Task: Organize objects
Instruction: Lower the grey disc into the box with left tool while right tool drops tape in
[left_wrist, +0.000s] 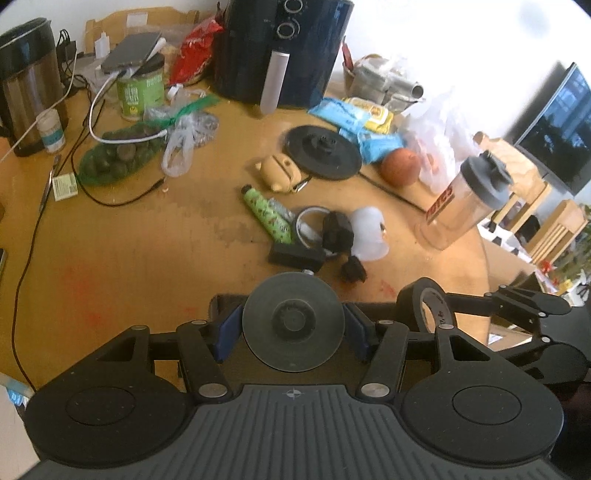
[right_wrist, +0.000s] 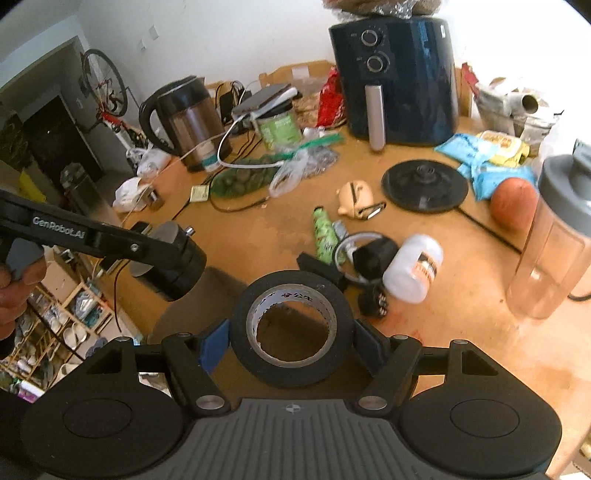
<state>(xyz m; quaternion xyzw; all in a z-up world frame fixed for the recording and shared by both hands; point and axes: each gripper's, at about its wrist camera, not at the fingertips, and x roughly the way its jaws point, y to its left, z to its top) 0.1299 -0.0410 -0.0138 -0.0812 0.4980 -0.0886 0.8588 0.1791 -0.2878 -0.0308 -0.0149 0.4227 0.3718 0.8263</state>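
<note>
Two items held: your left tongs (left_wrist: 293, 328) clamp a rigid round weight (left_wrist: 293, 326); right tongs (right_wrist: 291, 332) pinch light, stiff tape roll (right_wrist: 291, 328) across its outer rim.

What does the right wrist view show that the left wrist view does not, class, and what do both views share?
Only the right wrist view shows the bicycle by the wall, the shoe shelves and the person's hand on the left gripper's handle. Only the left wrist view shows the dark screen and the wooden chairs. Both show the air fryer, kettle, black disc base, shaker bottle, the roll of black tape in the right gripper and the round suction-cup piece in the left gripper.
</note>
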